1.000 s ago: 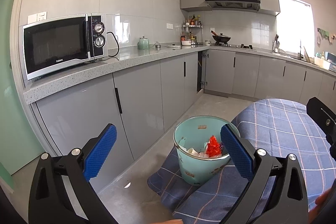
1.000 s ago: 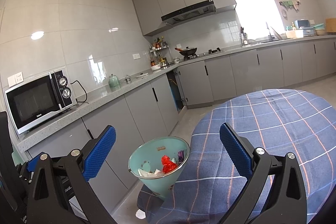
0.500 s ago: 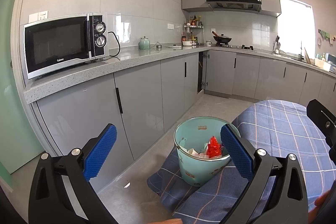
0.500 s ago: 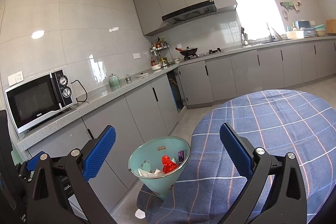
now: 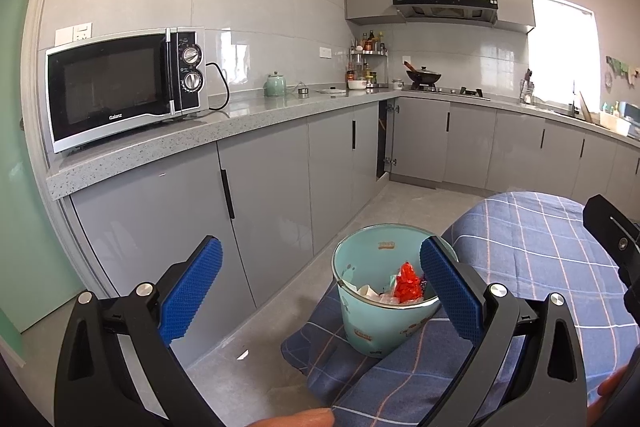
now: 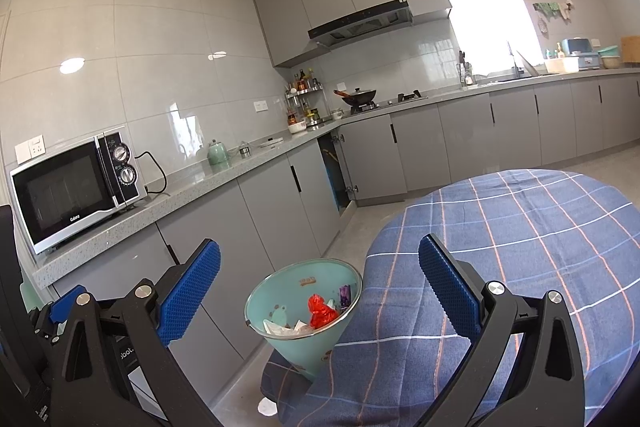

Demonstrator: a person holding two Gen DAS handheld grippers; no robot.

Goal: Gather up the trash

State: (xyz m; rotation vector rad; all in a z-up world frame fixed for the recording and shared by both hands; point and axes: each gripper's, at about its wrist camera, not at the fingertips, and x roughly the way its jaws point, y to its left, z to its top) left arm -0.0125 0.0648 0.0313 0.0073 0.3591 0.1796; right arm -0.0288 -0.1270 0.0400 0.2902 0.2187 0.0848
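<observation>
Trash is sitting inside the teal bin (image 5: 380, 323), which is standing against the tablecloth (image 6: 520, 247) edge within easy reach. I am hovering the left gripper (image 5: 320, 291) and right gripper (image 6: 320, 291) above it, both spread wide and carrying nothing.

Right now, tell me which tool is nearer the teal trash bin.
Left. The left tool hangs just above and before the teal trash bin, its right finger overlapping the rim. The right tool sits higher and farther back.
</observation>
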